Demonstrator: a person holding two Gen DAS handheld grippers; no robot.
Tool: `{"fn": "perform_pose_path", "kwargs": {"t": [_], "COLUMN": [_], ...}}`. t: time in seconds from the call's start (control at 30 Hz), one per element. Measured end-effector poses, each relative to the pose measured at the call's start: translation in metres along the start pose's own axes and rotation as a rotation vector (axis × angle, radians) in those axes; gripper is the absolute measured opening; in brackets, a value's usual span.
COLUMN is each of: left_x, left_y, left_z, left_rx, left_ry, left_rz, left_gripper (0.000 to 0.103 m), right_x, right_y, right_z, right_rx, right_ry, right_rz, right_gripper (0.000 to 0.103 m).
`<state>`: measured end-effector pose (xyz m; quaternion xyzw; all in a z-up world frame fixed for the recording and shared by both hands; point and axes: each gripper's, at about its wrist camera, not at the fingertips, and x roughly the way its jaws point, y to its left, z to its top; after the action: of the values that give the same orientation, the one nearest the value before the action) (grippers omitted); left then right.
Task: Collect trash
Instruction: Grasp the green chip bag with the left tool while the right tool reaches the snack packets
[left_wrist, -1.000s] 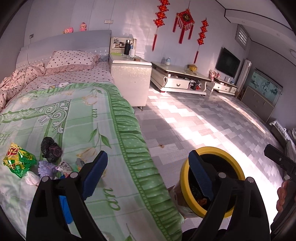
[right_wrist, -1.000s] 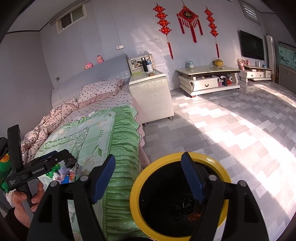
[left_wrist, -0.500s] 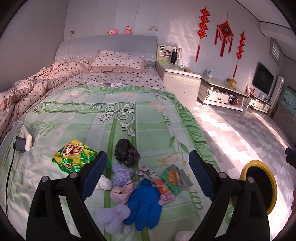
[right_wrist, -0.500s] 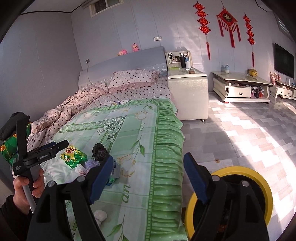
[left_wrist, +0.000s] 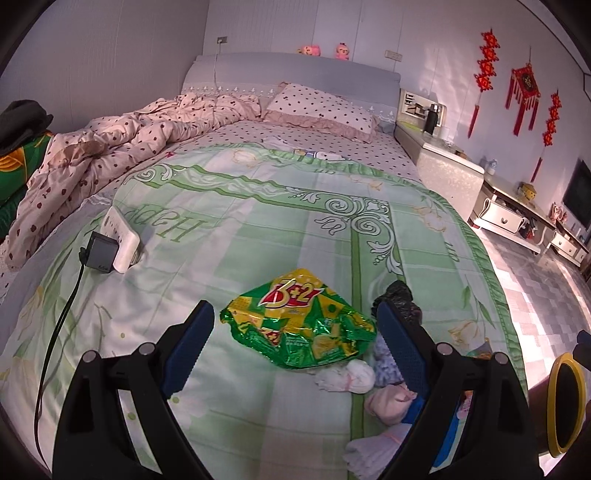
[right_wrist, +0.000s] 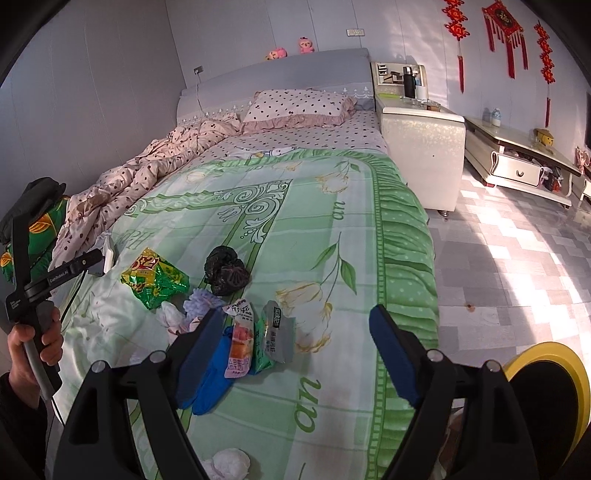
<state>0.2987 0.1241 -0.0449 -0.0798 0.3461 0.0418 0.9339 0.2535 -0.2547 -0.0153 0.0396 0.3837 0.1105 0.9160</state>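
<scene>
Trash lies scattered on the green quilt (left_wrist: 280, 221) of the bed: a green-and-yellow snack bag (left_wrist: 299, 328), a crumpled black bag (right_wrist: 224, 271), two small wrappers (right_wrist: 255, 339), white tissue wads (left_wrist: 349, 376) and a blue glove (right_wrist: 210, 376). My left hand-held gripper (left_wrist: 295, 349) hangs over the quilt with its jaws wide apart, the snack bag lying between them, unpressed. My right hand-held gripper (right_wrist: 291, 349) also has its jaws apart, having just been opening; nothing is clamped, and the wrappers lie just inside its left finger. A yellow-rimmed bin (right_wrist: 550, 391) stands on the tiled floor (right_wrist: 517, 258) beside the bed. A white power strip (left_wrist: 120, 240) with a black adapter rests farther up the quilt.
</scene>
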Motion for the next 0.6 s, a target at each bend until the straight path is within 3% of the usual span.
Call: {"fn": "perform_pose_path", "kwargs": {"t": [0.33, 0.6], "left_x": [0.059, 0.082], "left_y": [0.052, 0.061], "left_z": [-0.013, -0.009], "left_rx": [-0.026, 0.011], "left_ry": [0.059, 0.026], "left_rz": [0.032, 0.052], "left_gripper": [0.086, 0.09], "right_x": [0.072, 0.108], "right_y": [-0.003, 0.002], "right_z": [-0.004, -0.011], "right_rx": [0.033, 0.026], "right_ry": [0.133, 0.196], "right_rz": [0.021, 0.043], "right_gripper": [0.088, 0.092]}}
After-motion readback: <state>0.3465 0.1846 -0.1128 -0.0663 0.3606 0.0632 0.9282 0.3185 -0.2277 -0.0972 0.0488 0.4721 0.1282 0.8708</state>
